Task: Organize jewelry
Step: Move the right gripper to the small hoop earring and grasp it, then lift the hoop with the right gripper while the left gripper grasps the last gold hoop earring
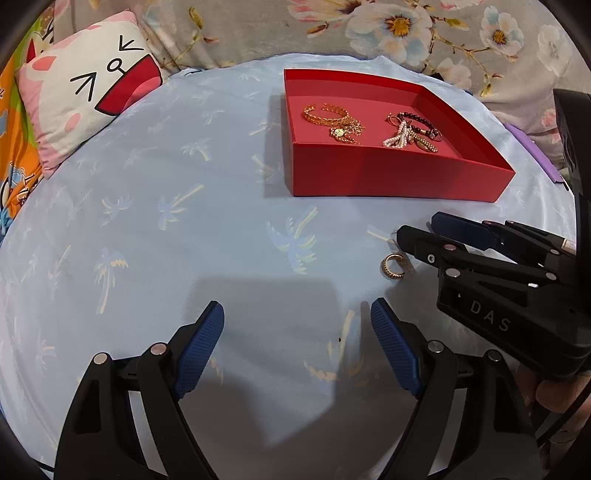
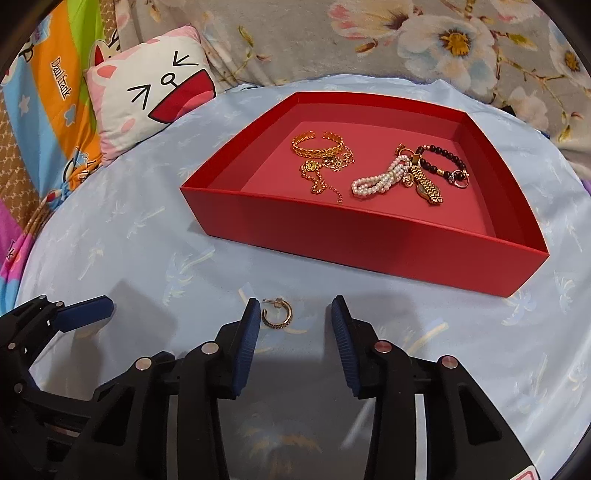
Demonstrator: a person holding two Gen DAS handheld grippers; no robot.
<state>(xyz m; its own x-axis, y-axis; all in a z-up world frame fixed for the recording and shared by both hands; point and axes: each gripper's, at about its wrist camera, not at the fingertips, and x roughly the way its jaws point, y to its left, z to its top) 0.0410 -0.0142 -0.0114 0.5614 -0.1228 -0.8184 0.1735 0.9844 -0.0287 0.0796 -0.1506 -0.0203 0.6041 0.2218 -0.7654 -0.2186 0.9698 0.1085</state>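
Observation:
A small gold hoop earring lies on the light blue cloth, in front of the red tray. My right gripper is open around it; the earring sits just ahead of the left pad and neither pad presses it. In the left wrist view the earring lies below the right gripper. My left gripper stands wide open over bare cloth, holding nothing. In the tray are a gold cuff, a gold chain, a pearl bracelet and a dark bead bracelet.
A cat-face pillow lies at the back left, with a colourful cartoon sheet beside it. A floral blanket runs along the back. A purple item lies right of the tray. A hand holds the right gripper.

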